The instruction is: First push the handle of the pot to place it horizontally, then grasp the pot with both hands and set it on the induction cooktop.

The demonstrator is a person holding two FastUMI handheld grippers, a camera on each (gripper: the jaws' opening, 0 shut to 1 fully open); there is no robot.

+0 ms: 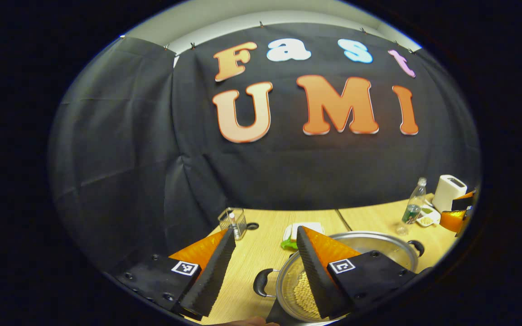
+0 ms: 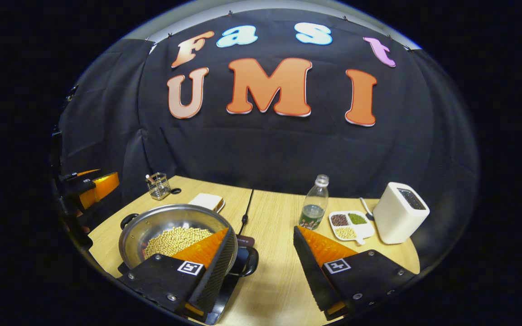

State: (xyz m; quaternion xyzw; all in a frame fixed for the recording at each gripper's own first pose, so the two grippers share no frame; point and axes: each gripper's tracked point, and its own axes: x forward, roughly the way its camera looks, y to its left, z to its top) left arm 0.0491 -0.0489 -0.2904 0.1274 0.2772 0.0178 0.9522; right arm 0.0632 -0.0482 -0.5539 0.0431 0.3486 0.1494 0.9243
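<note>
Both claws gape wide: left claw [image 1: 261,253] and right claw [image 2: 261,251] flank the pot [image 2: 177,233], not yet gripped.

Clear plastic bottle [image 2: 314,202], white divided dish of beans [image 2: 350,224], white boxy appliance [image 2: 399,212] grouped right on wooden table [image 2: 274,213]; clear glass holder [image 2: 158,185] seen far left.

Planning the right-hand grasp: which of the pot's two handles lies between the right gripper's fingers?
The handle beside the pot, toward the bottle; the other handle sits across the rim.
</note>
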